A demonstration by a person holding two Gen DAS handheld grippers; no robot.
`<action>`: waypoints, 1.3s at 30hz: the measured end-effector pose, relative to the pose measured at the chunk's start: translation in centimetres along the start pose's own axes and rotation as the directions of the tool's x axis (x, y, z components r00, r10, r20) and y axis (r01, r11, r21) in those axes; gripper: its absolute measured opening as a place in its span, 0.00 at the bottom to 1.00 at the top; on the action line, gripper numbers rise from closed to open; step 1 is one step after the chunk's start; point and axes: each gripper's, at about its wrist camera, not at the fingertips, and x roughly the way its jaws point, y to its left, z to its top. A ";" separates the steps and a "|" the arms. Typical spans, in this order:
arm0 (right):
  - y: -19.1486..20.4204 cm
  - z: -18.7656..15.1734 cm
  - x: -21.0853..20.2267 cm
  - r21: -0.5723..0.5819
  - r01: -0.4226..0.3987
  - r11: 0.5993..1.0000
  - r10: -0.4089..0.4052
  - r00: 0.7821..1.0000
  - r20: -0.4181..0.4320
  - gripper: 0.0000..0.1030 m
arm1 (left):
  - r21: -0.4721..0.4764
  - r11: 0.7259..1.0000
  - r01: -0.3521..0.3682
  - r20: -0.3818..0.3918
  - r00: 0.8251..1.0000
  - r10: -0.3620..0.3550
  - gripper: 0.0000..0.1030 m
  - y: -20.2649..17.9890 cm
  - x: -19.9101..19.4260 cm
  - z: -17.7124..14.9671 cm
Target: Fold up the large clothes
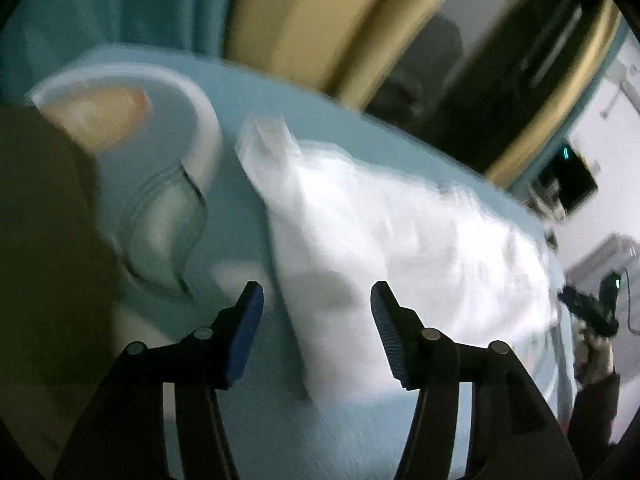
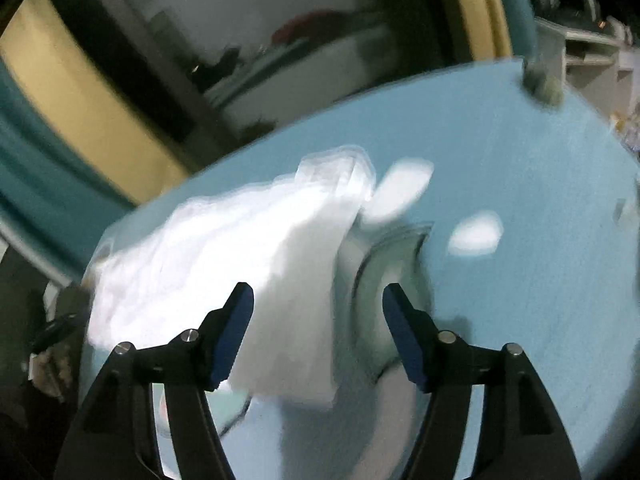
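both my left claw [image 1: 317,294] and right claw [image 2: 318,296] hang released, gripping nothing, above the white garment [image 1: 400,232] on the blue worktop [image 2: 520,160]

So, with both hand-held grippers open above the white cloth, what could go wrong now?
1. The white cloth lies loose between the open pads of both hand-held grippers; the fold may slip open.
2. It covers part of a pale garment beside it; a grasp could catch both.
3. Both views are blurred, so a grasp may miss the edge.

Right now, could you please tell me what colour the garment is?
White, the garment lies on the light blue table; clearest in the left wrist view.
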 end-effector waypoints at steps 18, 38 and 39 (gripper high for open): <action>4.3 -5.3 -2.4 -0.114 -0.008 0.993 0.011 1.000 0.026 0.10 | 0.215 0.976 -0.036 0.061 0.998 0.023 0.06 -3.7 -3.2 -4.8; 3.5 -13.0 -5.8 -0.135 0.086 0.987 -0.091 0.995 -0.030 0.26 | 0.149 0.985 -0.083 -0.047 0.995 0.090 0.17 -3.2 -7.4 -12.3; 4.0 -12.9 -6.0 -0.156 0.113 0.981 -0.118 0.993 -0.026 0.29 | 0.149 0.983 -0.106 -0.024 0.994 0.111 0.21 -3.4 -8.0 -12.0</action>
